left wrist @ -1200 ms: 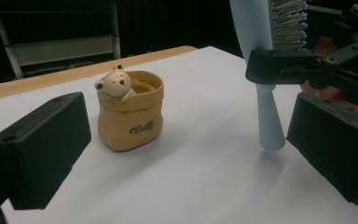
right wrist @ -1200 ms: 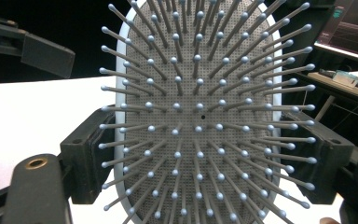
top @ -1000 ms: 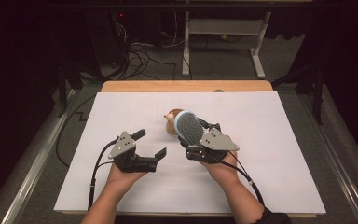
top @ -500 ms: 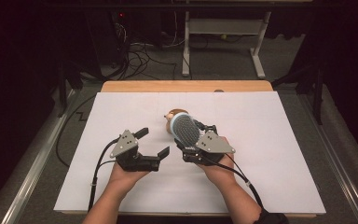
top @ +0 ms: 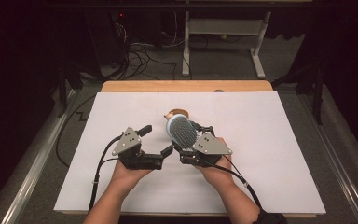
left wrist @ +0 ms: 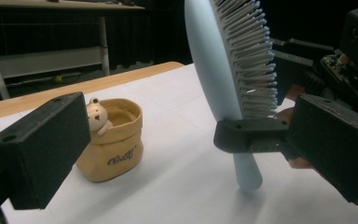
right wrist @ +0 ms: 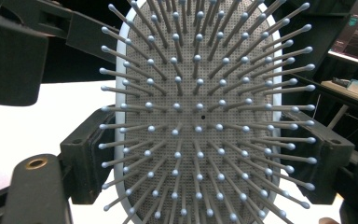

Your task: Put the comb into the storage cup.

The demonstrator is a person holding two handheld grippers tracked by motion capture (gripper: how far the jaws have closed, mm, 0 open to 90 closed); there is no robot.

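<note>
At the left of the high view, the left hand-held gripper lies low over the white sheet on the bench, its jaws spread wide with nothing between them; they frame its own view on either side, the left jaw in front of a small tan pouch with a bear figure peeking from it. Just right of it, the brush stands nearly upright, handle tip down and touching or just above the sheet, bristles facing the person. The right hand-held gripper is clenched on it: in the right gripper view a jaw sits on each edge of the brush head, and in the left gripper view one jaw presses the pale blue back near the neck. The pouch stands on the sheet just behind the brush. The step in hand looks like carrying the brush toward the pouch, or passing it to the free gripper. Next, the handle tip probably has to be lifted above the pouch rim and lowered in; the pouch looks soft and could tip, so the left gripper may need to steady it.
</note>
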